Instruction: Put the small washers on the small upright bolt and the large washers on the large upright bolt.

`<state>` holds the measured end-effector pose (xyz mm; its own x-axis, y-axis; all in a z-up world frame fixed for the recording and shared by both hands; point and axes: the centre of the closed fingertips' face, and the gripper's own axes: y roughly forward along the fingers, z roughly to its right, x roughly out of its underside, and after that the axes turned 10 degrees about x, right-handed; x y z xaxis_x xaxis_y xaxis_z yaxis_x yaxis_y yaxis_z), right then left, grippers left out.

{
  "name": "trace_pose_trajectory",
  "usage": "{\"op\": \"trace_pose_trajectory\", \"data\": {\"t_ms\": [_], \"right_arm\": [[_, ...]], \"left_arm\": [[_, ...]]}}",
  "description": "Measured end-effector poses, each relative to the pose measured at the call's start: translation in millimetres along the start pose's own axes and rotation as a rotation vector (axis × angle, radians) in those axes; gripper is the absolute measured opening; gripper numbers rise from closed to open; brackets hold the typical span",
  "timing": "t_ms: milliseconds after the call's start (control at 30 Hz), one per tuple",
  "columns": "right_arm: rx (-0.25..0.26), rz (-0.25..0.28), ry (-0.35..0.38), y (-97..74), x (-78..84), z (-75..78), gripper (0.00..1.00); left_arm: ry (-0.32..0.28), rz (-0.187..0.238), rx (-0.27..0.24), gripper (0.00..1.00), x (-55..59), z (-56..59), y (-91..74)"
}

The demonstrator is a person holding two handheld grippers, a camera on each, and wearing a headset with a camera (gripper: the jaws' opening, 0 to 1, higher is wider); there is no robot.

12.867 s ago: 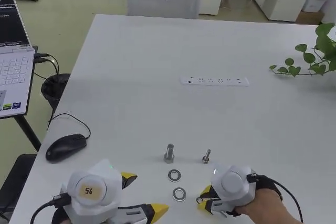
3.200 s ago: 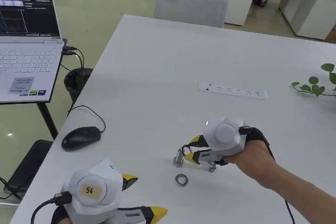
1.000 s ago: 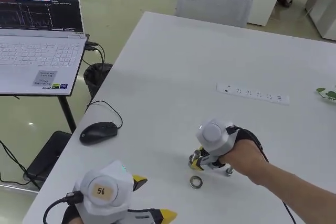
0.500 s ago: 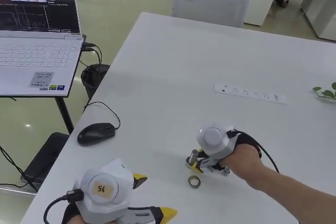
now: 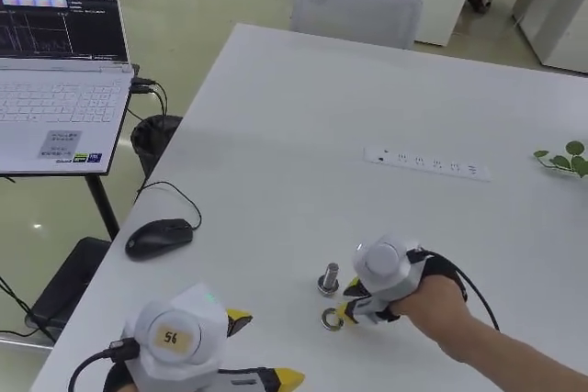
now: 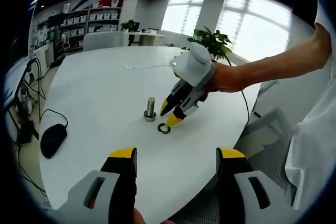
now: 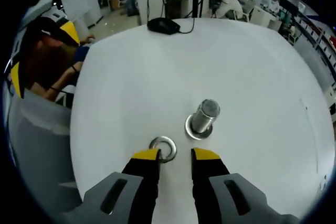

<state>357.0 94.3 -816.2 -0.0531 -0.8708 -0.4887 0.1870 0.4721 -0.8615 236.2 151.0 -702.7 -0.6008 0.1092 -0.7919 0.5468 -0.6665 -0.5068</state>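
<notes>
The right gripper [image 7: 176, 154] noses a loose washer [image 7: 167, 144] lying flat on the counter [image 7: 121, 72] just beside the large bolt [image 7: 203, 114], its fingers [image 7: 148, 157] narrowly parted and empty. The grip should go best straddling the rim, then pinching squarely. The left gripper [image 6: 177, 154] hangs wide open, empty.
</notes>
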Motion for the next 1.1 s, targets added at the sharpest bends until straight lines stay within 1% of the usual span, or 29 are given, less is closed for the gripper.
{"op": "trace_pose_trajectory", "data": {"t_ms": [133, 167, 200, 300, 367, 400, 433, 467, 500, 667, 800, 933, 1000, 1067, 1100], "right_arm": [[-0.023, -0.017, -0.051, 6.2, 4.5, -9.6, 0.25], [-0.036, -0.010, -0.064, 5.6, 3.6, -11.5, 0.25], [-0.030, 0.005, -0.057, 6.1, 0.5, -11.4, 0.25], [-0.033, 0.009, -0.061, 6.9, -1.2, -10.4, 0.26], [-0.037, 0.005, -0.064, 7.8, -0.9, -9.2, 0.27], [-0.044, 0.001, -0.067, 7.4, -0.5, -10.2, 0.29], [-0.059, -0.017, -0.072, 8.4, 2.8, -12.9, 0.31], [-0.053, -0.003, -0.083, 7.7, 1.5, -12.4, 0.31], [-0.058, -0.016, -0.091, 6.7, 3.2, -12.8, 0.31], [-0.055, -0.006, -0.102, 7.5, 2.6, -12.7, 0.30], [-0.056, 0.007, -0.138, 9.2, 1.5, -13.6, 0.31], [-0.051, 0.022, -0.131, 8.7, -0.6, -15.5, 0.30], [-0.046, 0.040, -0.141, 8.9, -1.7, -17.6, 0.26], [-0.036, 0.031, -0.106, 9.8, -1.4, -16.4, 0.25], [-0.034, 0.029, -0.104, 9.9, -1.4, -16.1, 0.25]], "left_arm": [[0.006, -0.002, 0.001, 0.60, -2.2, -0.2, -0.4], [0.007, -0.002, 0.001, 0.60, -2.7, -0.1, -0.6], [0.008, -0.001, 0.001, 0.60, -3.4, 0.0, -0.8], [0.010, -0.003, 0.002, 0.60, -3.0, -0.5, -0.4], [0.011, -0.005, 0.003, 0.60, -2.9, 0.0, -0.2], [0.011, -0.004, 0.004, 0.60, -3.0, 0.2, -0.2], [0.011, -0.005, 0.005, 0.60, -3.1, 0.7, -0.4], [0.011, -0.006, 0.005, 0.60, -2.9, 0.9, -0.4], [0.010, -0.006, 0.004, 0.60, -2.4, 0.9, -0.3], [0.007, -0.010, 0.005, 0.60, -1.0, 1.9, 0.5], [0.007, -0.012, 0.008, 0.60, -0.8, 2.5, 1.9], [0.007, -0.010, 0.008, 0.60, -2.2, 2.8, 3.3], [0.009, -0.011, 0.010, 0.60, -2.6, 3.4, 4.5], [0.011, -0.013, 0.012, 0.60, -2.8, 4.0, 5.3], [0.012, -0.014, 0.013, 0.60, -2.9, 4.1, 5.6]]}}
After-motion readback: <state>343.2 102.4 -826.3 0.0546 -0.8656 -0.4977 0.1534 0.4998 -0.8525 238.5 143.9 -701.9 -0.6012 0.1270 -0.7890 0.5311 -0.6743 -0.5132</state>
